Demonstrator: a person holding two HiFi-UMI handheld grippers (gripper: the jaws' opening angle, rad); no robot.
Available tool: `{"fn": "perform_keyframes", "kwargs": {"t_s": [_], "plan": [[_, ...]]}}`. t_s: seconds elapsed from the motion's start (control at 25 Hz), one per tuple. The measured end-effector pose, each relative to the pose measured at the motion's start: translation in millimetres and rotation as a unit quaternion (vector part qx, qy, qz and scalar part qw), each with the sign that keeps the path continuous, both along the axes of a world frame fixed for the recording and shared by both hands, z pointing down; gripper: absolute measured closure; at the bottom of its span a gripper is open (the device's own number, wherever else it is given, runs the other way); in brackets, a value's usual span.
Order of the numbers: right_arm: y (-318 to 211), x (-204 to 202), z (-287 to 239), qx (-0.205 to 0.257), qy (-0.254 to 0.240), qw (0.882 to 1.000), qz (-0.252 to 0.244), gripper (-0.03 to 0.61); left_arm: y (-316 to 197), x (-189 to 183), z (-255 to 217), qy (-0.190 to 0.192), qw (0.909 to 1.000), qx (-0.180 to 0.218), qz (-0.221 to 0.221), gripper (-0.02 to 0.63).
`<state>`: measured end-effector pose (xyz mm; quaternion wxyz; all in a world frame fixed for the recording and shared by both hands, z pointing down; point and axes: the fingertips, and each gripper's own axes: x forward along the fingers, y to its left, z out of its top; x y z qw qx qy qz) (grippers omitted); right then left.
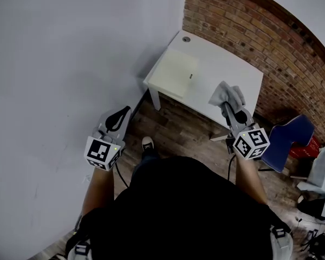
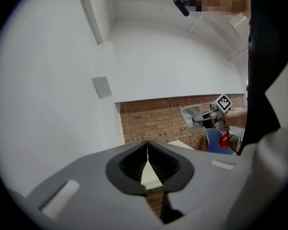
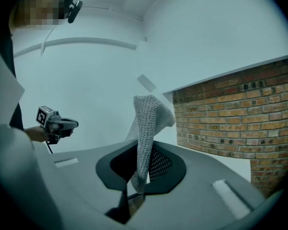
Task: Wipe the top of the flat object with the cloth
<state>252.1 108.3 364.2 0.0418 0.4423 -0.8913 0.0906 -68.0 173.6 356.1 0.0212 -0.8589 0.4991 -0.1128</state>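
Observation:
A pale flat board (image 1: 176,72) lies on the left half of a small white table (image 1: 233,77) ahead of me. My right gripper (image 1: 229,109) is held up near the table's front edge and is shut on a grey knitted cloth (image 1: 226,95), which sticks up out of the jaws (image 3: 148,123). My left gripper (image 1: 120,115) hangs over the wooden floor left of the table, shut with nothing in it; its jaws meet in a thin line (image 2: 147,151). In the left gripper view the right gripper (image 2: 205,117) and the cloth (image 2: 189,116) show in front of the brick wall.
A brick wall (image 1: 271,31) runs behind and to the right of the table; a white wall (image 1: 70,64) stands at the left. A blue chair (image 1: 286,137) and a red item (image 1: 304,148) stand at the right. Clutter lies at the far right on the floor.

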Motion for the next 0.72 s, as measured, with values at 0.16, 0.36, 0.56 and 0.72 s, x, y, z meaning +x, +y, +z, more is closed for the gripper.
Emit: {"fn": "perform_keyframes", "kwargs": {"t_s": [0.16, 0.36, 0.56, 0.72], "plan": [[-37, -20, 8, -0.007, -0.001, 1.000, 0.014, 0.566, -44, -29, 8, 0.000, 1.0000, -0.008, 0.006, 0.611], [-72, -36, 14, -0.016, -0.007, 0.999, 0.032, 0.566, -89, -43, 10, 0.000, 0.9996, -0.012, 0.024, 0.611], [-98, -48, 5, -0.012, -0.003, 0.999, 0.040, 0.566, -121, -51, 5, 0.003, 0.9992, -0.013, 0.039, 0.611], [-114, -52, 6, -0.020, 0.001, 0.999, 0.042, 0.566, -141, -53, 1, 0.008, 0.9991, -0.022, 0.035, 0.611]]}}
